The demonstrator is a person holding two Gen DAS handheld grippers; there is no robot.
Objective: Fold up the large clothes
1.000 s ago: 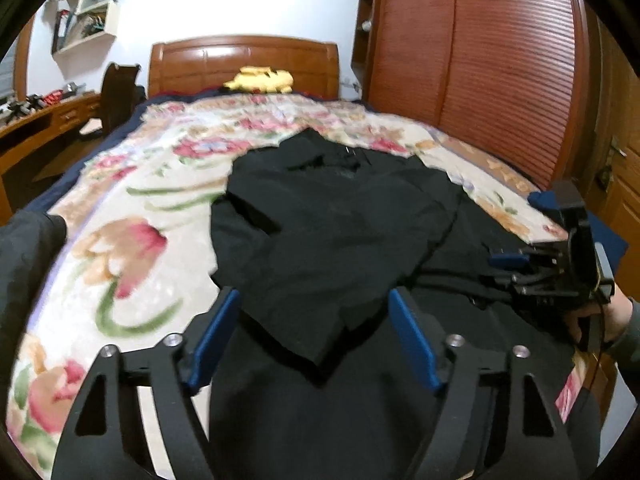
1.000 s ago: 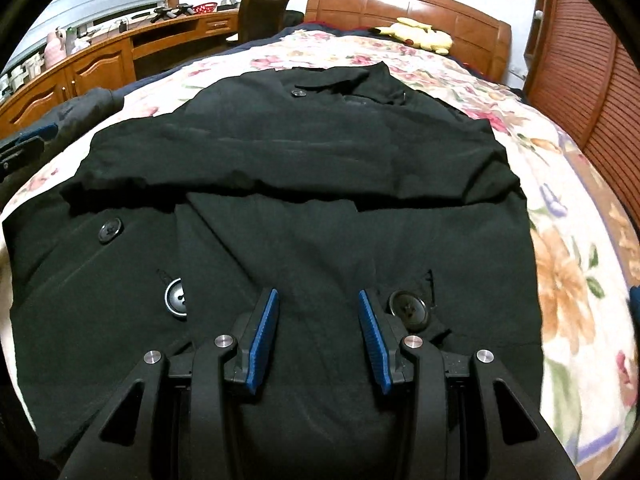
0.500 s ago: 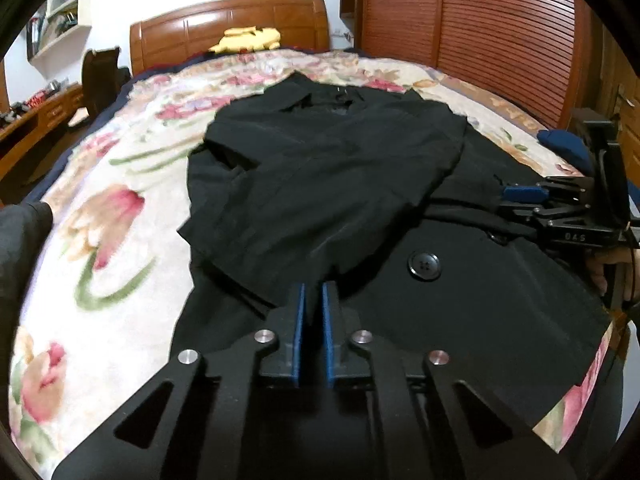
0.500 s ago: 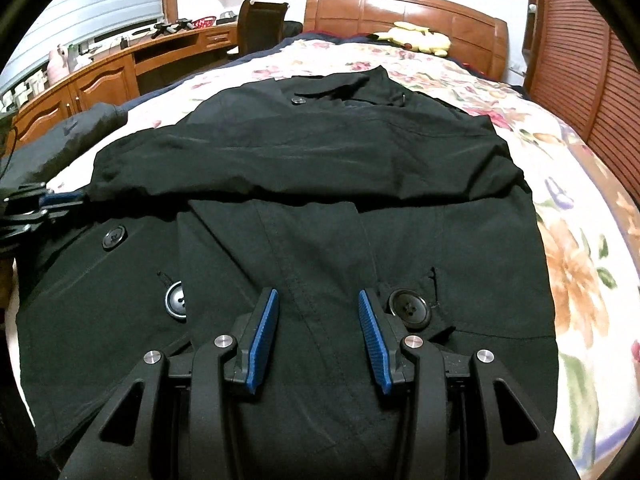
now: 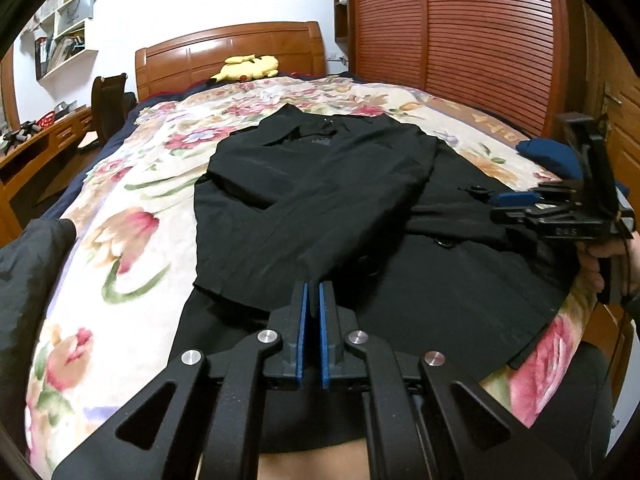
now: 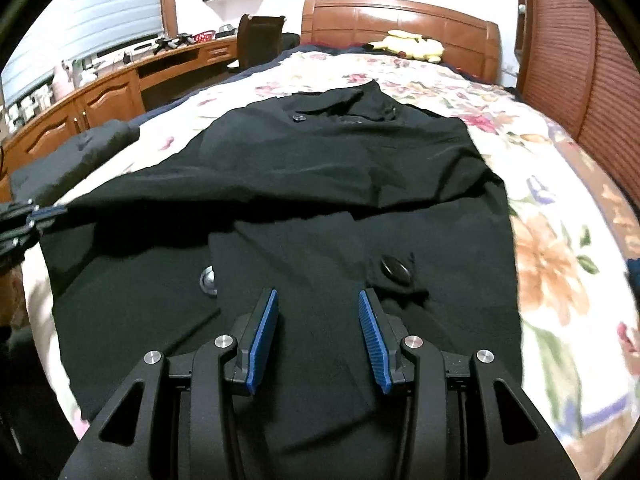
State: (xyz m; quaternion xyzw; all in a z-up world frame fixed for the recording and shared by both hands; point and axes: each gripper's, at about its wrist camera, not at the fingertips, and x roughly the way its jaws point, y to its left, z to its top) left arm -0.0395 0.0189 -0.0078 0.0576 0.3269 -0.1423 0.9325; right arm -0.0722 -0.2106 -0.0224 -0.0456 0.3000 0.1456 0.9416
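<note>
A large black coat (image 5: pixel 320 200) with big buttons lies spread on the floral bed, collar toward the headboard, both sleeves folded across its chest; it also shows in the right wrist view (image 6: pixel 340 184). My left gripper (image 5: pixel 313 292) is shut, empty as far as I can see, hovering at the folded sleeve's cuff edge. My right gripper (image 6: pixel 316 300) is open above the coat's lower front, between two buttons, holding nothing. It shows at the right of the left wrist view (image 5: pixel 516 204), held by a hand.
The floral bedspread (image 5: pixel 132 240) covers the bed. A yellow plush toy (image 5: pixel 246 67) lies by the wooden headboard. A dark garment (image 5: pixel 28 264) lies at the bed's left edge. A wardrobe (image 5: pixel 460 32) stands to the right, a desk and chair (image 6: pixel 256 40) to the left.
My left gripper closed from wide open to shut and drew back from the coat, rising a little. My right gripper stayed open over the lower front and lifted slightly.
</note>
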